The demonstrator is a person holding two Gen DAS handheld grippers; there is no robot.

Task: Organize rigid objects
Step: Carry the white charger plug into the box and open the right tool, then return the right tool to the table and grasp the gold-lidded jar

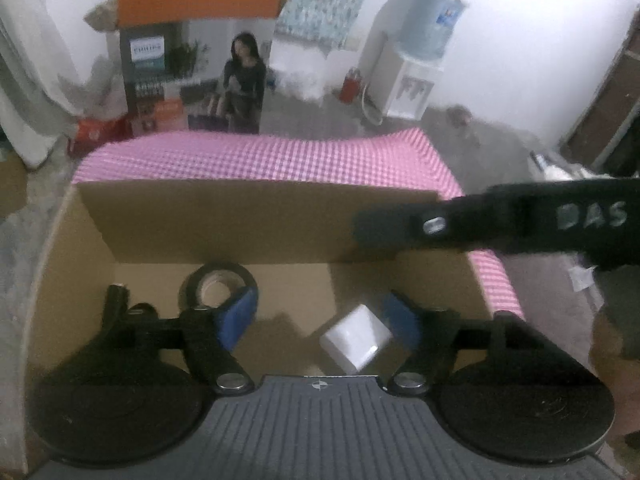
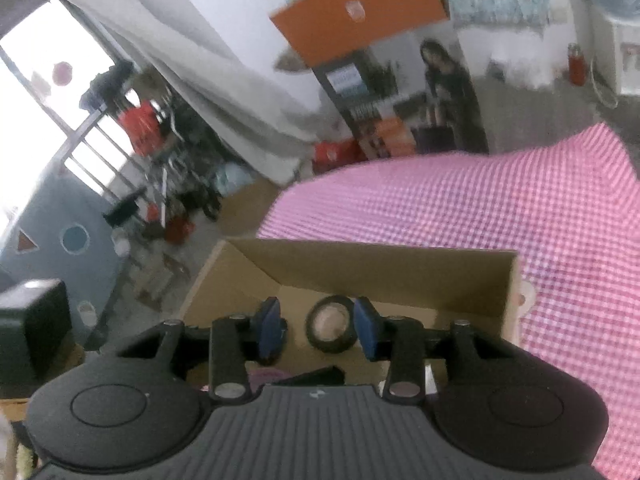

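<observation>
Cardboard box [image 1: 248, 220] sits open on the pink checked cloth [image 1: 280, 156] covering the surface, and both claws hover over it. Left claw [image 1: 318, 322] has its blue pads spread wide, gripping nothing; a white block [image 1: 356, 338] lies tilted on the box floor just below, clear of both pads. A roll of black tape [image 1: 218, 286] rests on the floor of the box, near its far wall. Right claw [image 2: 316, 330] is partly open and empty too, the tape roll seen between its pads, lower down in the box.
</observation>
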